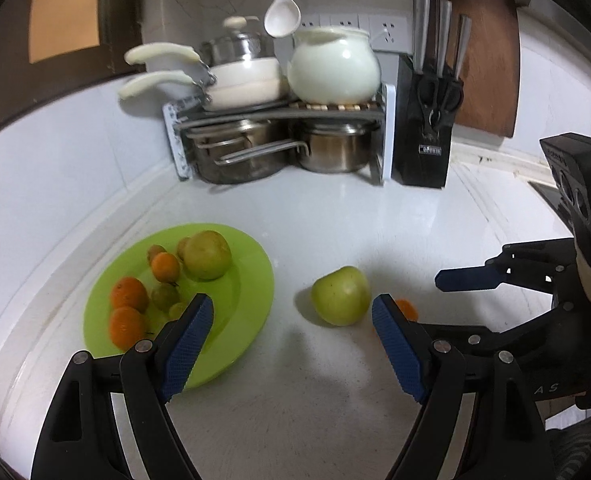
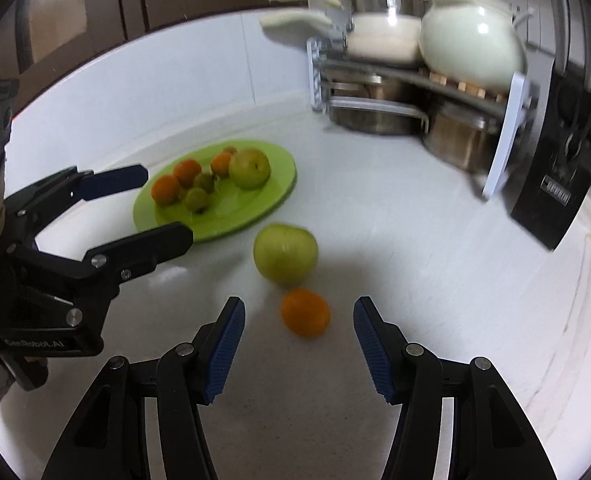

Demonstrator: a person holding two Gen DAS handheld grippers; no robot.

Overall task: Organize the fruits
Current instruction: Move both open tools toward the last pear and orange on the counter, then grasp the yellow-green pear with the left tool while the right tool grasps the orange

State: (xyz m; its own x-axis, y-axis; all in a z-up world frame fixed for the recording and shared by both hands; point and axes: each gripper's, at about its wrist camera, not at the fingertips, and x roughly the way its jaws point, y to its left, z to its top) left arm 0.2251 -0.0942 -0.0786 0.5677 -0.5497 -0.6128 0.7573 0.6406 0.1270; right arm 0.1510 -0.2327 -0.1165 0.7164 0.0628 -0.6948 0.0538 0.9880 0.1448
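A lime-green plate (image 1: 239,312) (image 2: 271,196) on the white counter holds a green apple (image 1: 207,254) (image 2: 249,168), several small oranges and small green fruits. A second green apple (image 1: 341,296) (image 2: 285,254) lies on the counter right of the plate, with a loose orange (image 2: 305,312) (image 1: 407,308) beside it. My left gripper (image 1: 291,316) (image 2: 163,204) is open and empty, just short of the loose apple. My right gripper (image 2: 297,308) is open and empty, its fingers either side of the loose orange; it also shows in the left wrist view (image 1: 439,280).
A rack (image 1: 279,120) at the back holds white pans, a white pot and steel pots. A black knife block (image 1: 425,128) and a wooden board (image 1: 491,60) stand to its right. A white ladle (image 1: 281,8) hangs above.
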